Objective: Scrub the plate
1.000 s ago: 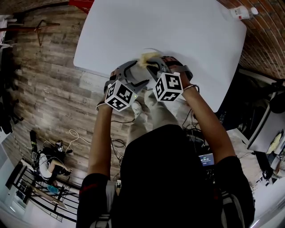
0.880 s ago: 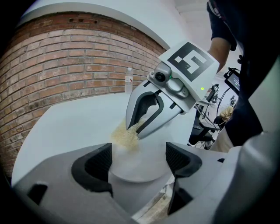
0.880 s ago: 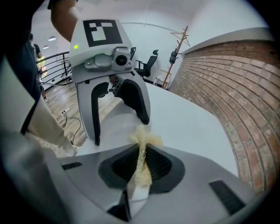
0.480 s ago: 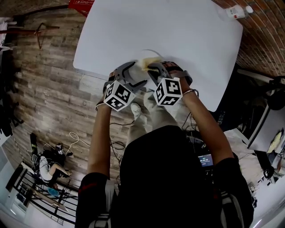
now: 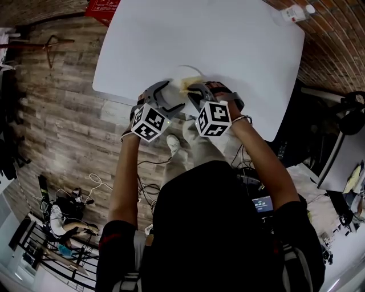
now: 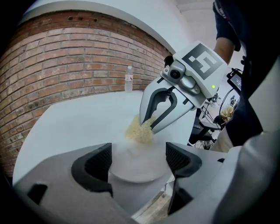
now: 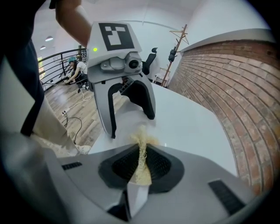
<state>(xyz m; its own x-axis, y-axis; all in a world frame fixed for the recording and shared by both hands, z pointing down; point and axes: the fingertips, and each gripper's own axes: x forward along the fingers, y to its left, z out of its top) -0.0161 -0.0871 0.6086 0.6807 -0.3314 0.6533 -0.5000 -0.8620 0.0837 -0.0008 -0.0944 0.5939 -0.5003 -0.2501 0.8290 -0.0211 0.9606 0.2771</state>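
Observation:
A small white plate (image 6: 136,169) lies near the front edge of the white table (image 5: 228,40); its rim (image 5: 188,68) shows beyond the grippers. My left gripper (image 6: 138,159) has its jaws wide, one pad against each side of the plate, so it is shut on it. My right gripper (image 7: 141,165) is shut on a yellow fibrous scrubber (image 7: 141,142). The scrubber (image 6: 139,131) rests on the plate's far part, under the right gripper's tips (image 6: 148,125). From the right gripper's camera, the left gripper (image 7: 131,124) faces me, fingers apart.
A clear plastic bottle (image 5: 295,12) stands at the table's far right corner, by the brick wall (image 6: 65,57). A red object (image 5: 102,5) lies beyond the far left corner. Wood floor with cables (image 5: 97,177) is below the table's front edge. A coat stand (image 7: 178,41) is behind.
Both grippers stay at the plate with the scrubber between them. They sit slightly higher and further left in the head view, and more of the plate's rim shows.

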